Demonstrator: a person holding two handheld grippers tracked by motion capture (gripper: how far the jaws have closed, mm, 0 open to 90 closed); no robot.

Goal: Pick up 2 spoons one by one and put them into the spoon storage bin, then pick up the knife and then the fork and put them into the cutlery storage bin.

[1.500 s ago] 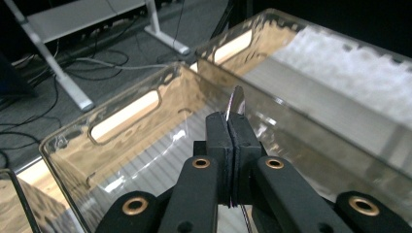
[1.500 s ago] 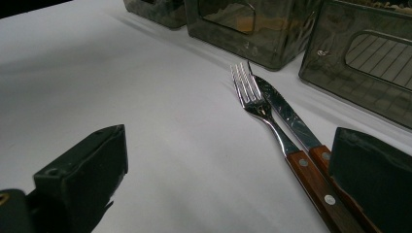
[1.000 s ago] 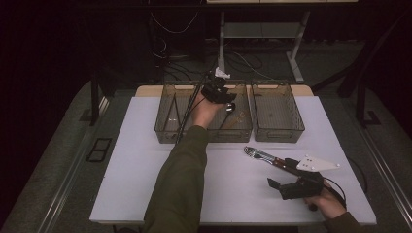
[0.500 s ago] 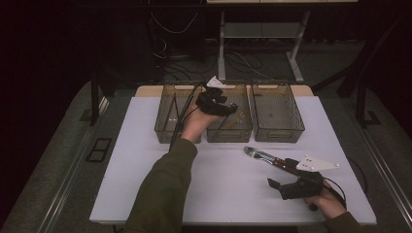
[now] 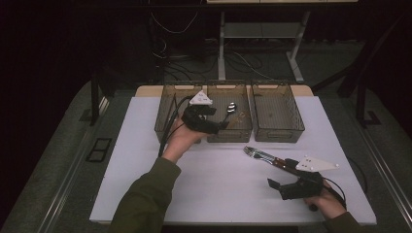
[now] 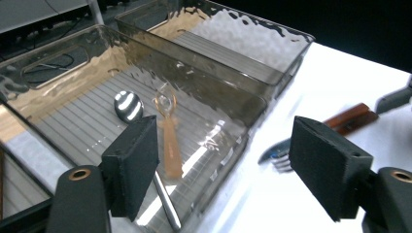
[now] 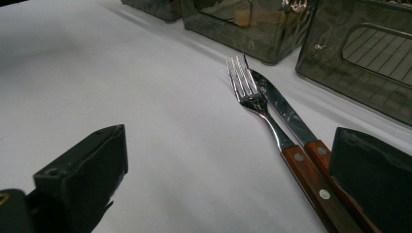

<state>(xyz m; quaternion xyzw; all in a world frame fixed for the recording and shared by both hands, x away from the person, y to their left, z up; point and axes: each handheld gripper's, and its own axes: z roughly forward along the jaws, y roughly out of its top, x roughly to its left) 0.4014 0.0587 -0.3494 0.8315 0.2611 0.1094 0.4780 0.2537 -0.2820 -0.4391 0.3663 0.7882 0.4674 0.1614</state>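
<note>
A spoon (image 5: pixel 231 106) with a wooden handle lies in the middle bin (image 5: pixel 228 133) of three smoked clear bins; its bowl (image 6: pixel 128 105) shines on the ribbed floor. My left gripper (image 5: pixel 219 122) hovers by that bin's near left corner. Its jaws (image 6: pixel 233 170) are open and have just been opening, with nothing between them. A fork (image 7: pixel 257 107) and a knife (image 7: pixel 284 114), both wooden-handled, lie side by side on the white table (image 5: pixel 145 184). My right gripper (image 5: pixel 279 187) rests open beside their handles; in its own view the gripper (image 7: pixel 228 184) grips nothing.
The left bin (image 5: pixel 167 119) and the right bin (image 5: pixel 277 114) flank the middle one along the table's back edge. The left gripper's cable (image 5: pixel 167 131) hangs past the left bin. Dark floor with cables and a desk frame lies beyond.
The left hand has drawn back from over the middle bin toward the person and to the left. The spoon now lies bare in that bin. The right hand has stayed put.
</note>
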